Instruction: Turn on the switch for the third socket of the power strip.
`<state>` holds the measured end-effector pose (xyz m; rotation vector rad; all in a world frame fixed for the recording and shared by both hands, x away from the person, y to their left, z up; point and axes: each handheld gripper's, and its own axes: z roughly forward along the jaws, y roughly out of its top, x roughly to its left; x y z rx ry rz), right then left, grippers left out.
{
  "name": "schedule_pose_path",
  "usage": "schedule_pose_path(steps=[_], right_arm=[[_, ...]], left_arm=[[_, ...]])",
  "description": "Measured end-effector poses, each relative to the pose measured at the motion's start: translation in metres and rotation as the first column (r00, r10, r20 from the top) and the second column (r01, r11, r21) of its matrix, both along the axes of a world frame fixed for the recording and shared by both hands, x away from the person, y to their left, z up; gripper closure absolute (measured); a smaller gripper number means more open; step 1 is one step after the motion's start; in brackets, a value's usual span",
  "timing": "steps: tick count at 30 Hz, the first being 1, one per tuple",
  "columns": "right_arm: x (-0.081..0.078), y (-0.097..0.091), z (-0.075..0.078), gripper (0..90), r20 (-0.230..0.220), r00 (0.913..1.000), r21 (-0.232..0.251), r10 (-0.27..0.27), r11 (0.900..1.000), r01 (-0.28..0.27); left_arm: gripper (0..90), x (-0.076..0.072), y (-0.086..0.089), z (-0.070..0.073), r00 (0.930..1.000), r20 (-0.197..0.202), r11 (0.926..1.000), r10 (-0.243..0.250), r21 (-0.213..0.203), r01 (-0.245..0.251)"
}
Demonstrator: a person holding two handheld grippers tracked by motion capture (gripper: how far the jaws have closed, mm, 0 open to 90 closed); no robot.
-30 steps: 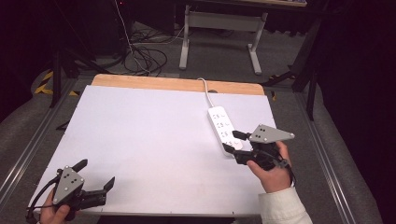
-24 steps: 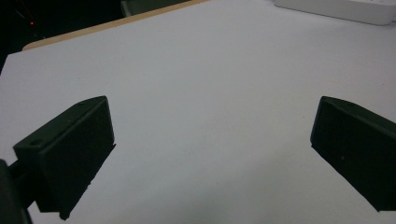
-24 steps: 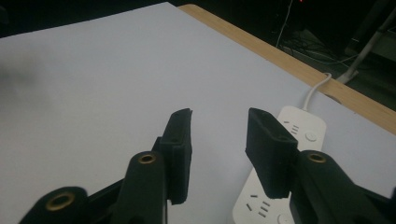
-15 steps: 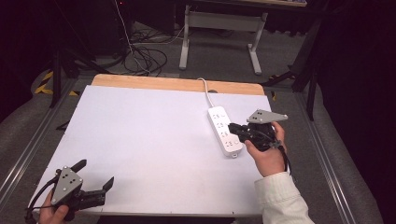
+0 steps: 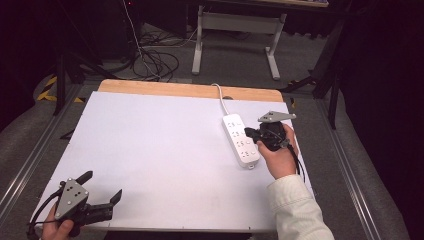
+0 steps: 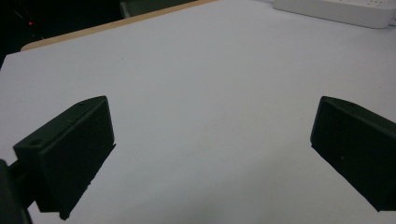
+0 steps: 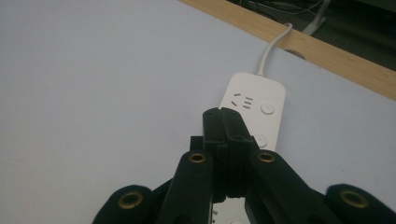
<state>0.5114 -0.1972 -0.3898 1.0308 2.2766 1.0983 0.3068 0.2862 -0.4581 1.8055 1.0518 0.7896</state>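
A: What lies under the right gripper (image 7: 226, 122)?
B: A white, smooth plastic power strip (image 5: 241, 140), oblong with rounded corners; its round buttons sit just beyond the jaws, which have just closed together, pinching nothing.
A: And the left gripper (image 5: 102, 188)?
B: Spread wide, empty, over the matte white table (image 5: 150, 145); strip well apart.
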Motion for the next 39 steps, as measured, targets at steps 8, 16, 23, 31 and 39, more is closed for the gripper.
schedule_pose_path(steps=[8, 16, 23, 31, 39], right_arm=[[0.017, 0.0, -0.014, 90.0, -0.058, 0.9972, -0.033, -0.046, 0.9985, 0.044], [0.028, -0.002, -0.024, 90.0, -0.093, 0.9928, -0.058, -0.077, 0.9958, 0.071], [0.035, -0.002, -0.031, 90.0, -0.119, 0.9884, -0.083, -0.094, 0.9929, 0.085], [0.04, -0.001, -0.039, 90.0, -0.145, 0.9843, -0.118, -0.1, 0.9895, 0.083], [0.044, -0.001, -0.046, 90.0, -0.188, 0.9768, -0.148, -0.102, 0.9861, 0.074]], left_arm=[[0.0, 0.0, 0.0, 0.0, 1.0, -0.001, 1.0, 0.0, 0.0, 0.0], [0.0, 0.0, 0.0, 0.0, 1.0, -0.003, 1.0, 0.0, 0.001, 0.0], [0.0, 0.0, 0.0, 0.0, 1.0, -0.004, 1.0, 0.0, -0.003, 0.0], [0.0, 0.001, 0.0, 0.0, 1.0, -0.006, 1.0, 0.0, -0.003, 0.0], [0.0, 0.001, 0.0, -0.001, 1.0, -0.007, 1.0, 0.0, 0.001, 0.0]])
